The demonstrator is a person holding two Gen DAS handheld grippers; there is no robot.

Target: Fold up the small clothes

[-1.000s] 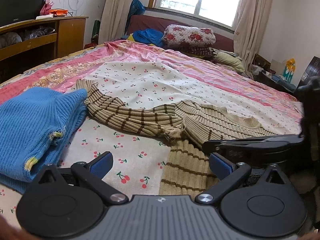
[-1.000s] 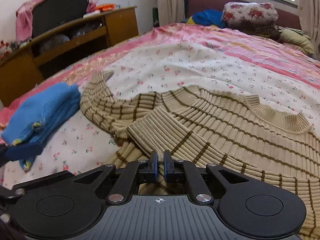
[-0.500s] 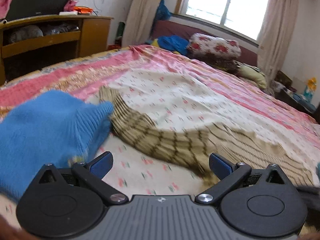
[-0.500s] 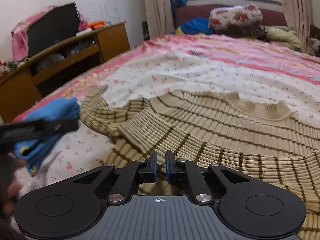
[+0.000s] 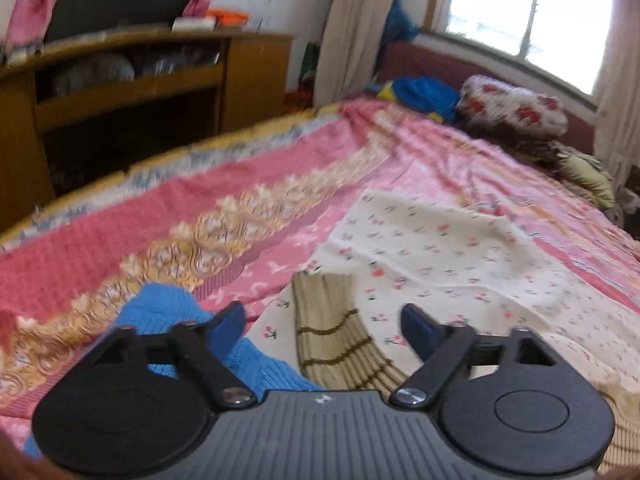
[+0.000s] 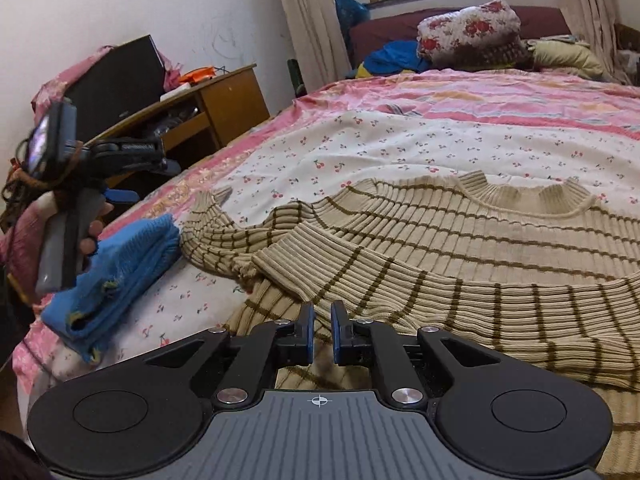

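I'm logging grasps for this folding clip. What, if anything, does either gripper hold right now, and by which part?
Nothing is held. The left gripper is closing above the striped sweater's cuff, pads clear. The right gripper is nearly shut on no fabric.

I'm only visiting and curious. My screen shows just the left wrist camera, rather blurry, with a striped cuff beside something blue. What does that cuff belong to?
Observer: A whole beige striped sweater, spread out on the cherry-print sheet with its collar on the far side.
Operator: And the blue thing?
Observer: It's a folded blue knit, lying near the bed's edge, right beside that sleeve.
Operator: Is there a second tool?
Observer: Yes. The right gripper hangs over the sweater's lower part, its jaws nearly together. I can't tell whether they are pinching any cloth.
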